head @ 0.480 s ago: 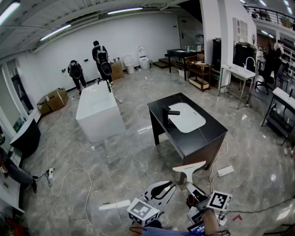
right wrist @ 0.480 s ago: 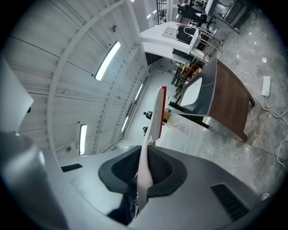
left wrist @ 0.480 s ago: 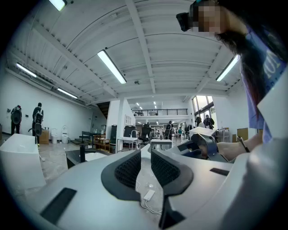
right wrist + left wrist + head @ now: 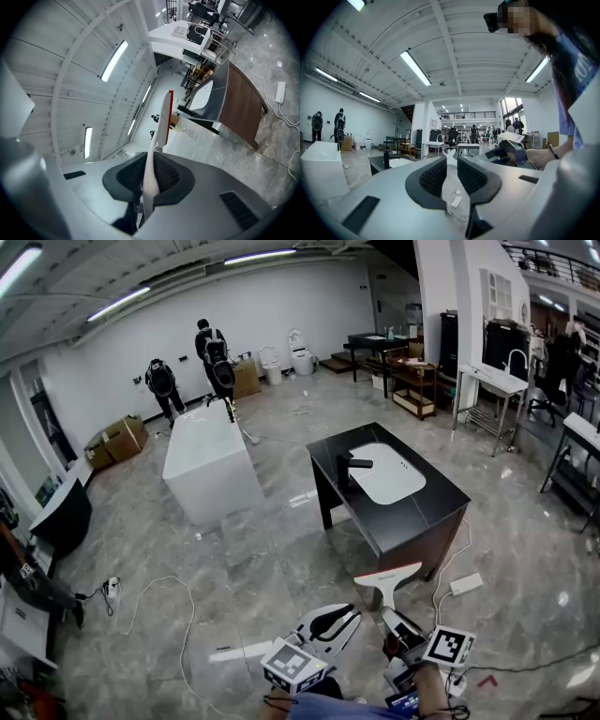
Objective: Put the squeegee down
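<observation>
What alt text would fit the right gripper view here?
The right gripper, jaws shut, clamps the white handle of a squeegee whose red-edged blade points away. Beyond it stands a dark sink cabinet on a glossy grey floor.

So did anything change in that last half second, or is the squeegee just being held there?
Nothing visibly moved; only the head camera's view shifted slightly. The right hand-held gripper stays shut on the squeegee, held above the floor near the black sink table. The left hand-held gripper stays empty, jaws slightly apart.
</observation>
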Demonstrator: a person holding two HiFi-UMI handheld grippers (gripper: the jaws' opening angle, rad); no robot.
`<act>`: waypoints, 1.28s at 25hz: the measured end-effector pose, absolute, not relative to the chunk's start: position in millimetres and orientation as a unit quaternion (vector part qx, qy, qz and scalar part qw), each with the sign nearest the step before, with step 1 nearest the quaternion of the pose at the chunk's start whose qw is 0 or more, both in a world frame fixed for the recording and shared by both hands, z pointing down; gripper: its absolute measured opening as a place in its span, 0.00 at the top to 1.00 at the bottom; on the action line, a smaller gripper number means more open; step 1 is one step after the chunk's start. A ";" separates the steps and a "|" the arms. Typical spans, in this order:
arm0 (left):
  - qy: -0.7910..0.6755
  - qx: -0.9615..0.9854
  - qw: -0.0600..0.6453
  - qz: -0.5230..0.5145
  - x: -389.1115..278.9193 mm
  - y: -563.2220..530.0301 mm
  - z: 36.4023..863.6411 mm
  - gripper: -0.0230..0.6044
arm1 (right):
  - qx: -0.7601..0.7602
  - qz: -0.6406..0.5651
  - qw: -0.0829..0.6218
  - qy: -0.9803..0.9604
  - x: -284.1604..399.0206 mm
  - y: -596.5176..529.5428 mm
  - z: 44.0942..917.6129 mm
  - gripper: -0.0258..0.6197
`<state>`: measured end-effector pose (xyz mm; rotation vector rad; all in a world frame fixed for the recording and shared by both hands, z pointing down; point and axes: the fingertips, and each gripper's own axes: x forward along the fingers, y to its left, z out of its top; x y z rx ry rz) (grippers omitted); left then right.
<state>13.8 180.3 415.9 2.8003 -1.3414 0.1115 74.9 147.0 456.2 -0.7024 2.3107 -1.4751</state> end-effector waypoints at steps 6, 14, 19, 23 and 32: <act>-0.432 0.900 0.016 0.048 10.9 177.0 419.7 0.84 | -0.274 -0.508 0.122 0.807 77.7 134.9 470.6 0.88; -0.440 0.896 0.030 0.047 -10.4 153.8 432.1 0.84 | -0.273 -0.520 0.111 0.802 59.4 113.8 484.0 0.88; -0.435 0.898 0.042 0.045 -25.9 125.5 443.8 0.84 | -0.286 -0.532 0.103 0.791 47.1 87.3 497.6 0.88; -0.428 0.902 0.049 0.043 -44.5 82.7 445.6 0.84 | -0.282 -0.531 0.109 0.791 28.9 51.1 496.7 0.88; -0.404 0.912 0.058 0.035 -84.2 -6.0 445.5 0.84 | -0.320 -0.534 0.089 0.777 -2.9 -24.6 507.4 0.88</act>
